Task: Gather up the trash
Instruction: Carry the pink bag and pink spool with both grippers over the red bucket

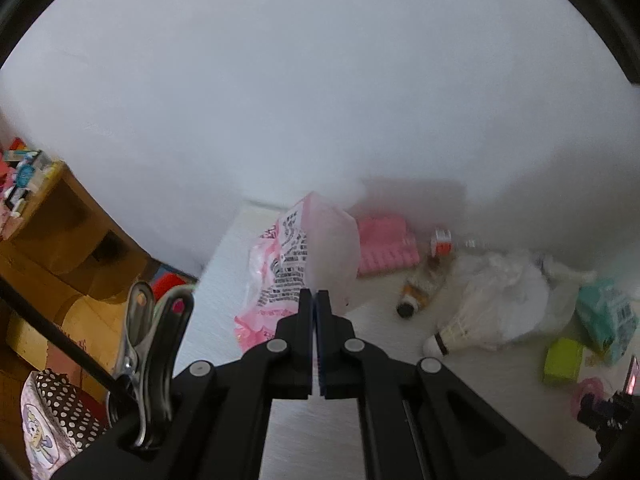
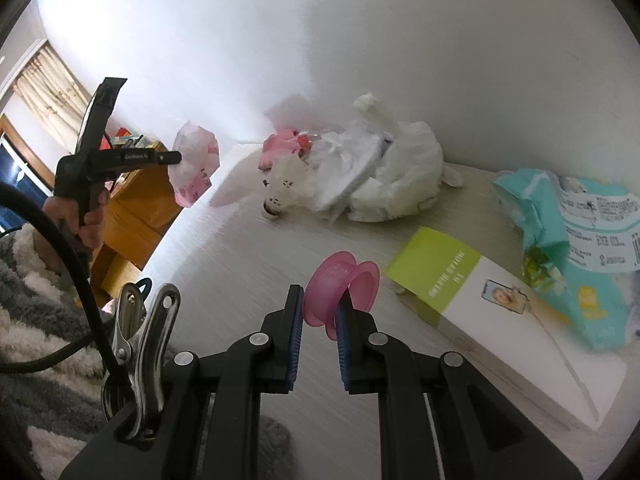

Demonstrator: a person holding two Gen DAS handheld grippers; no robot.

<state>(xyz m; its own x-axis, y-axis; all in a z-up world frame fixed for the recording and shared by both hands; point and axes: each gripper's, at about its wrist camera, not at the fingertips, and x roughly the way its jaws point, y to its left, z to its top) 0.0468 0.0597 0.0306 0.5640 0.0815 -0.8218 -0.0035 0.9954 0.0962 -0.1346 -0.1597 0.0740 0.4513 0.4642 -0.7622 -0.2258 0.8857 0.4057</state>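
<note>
My left gripper [image 1: 315, 296] is shut on the lower edge of a pink-and-white printed plastic wrapper [image 1: 296, 256], which it holds up above the pale table [image 1: 320, 420]. In the right wrist view the same gripper [image 2: 176, 157] hangs at the left with the wrapper [image 2: 196, 168] dangling from its tip, and a hand [image 2: 88, 224] grips its handle. My right gripper [image 2: 320, 300] is shut on a pink plastic spool [image 2: 340, 292], lifted a little over the table [image 2: 240, 260].
A heap of white crumpled plastic [image 2: 384, 176], a shuttlecock [image 1: 452, 332], a small brown bottle [image 1: 416, 298] and a pink ribbed block [image 1: 386, 250] lie by the wall. A green-and-white box [image 2: 480, 300] and a teal pack [image 2: 580, 240] lie at the right. A wooden cabinet [image 1: 60, 240] stands left of the table.
</note>
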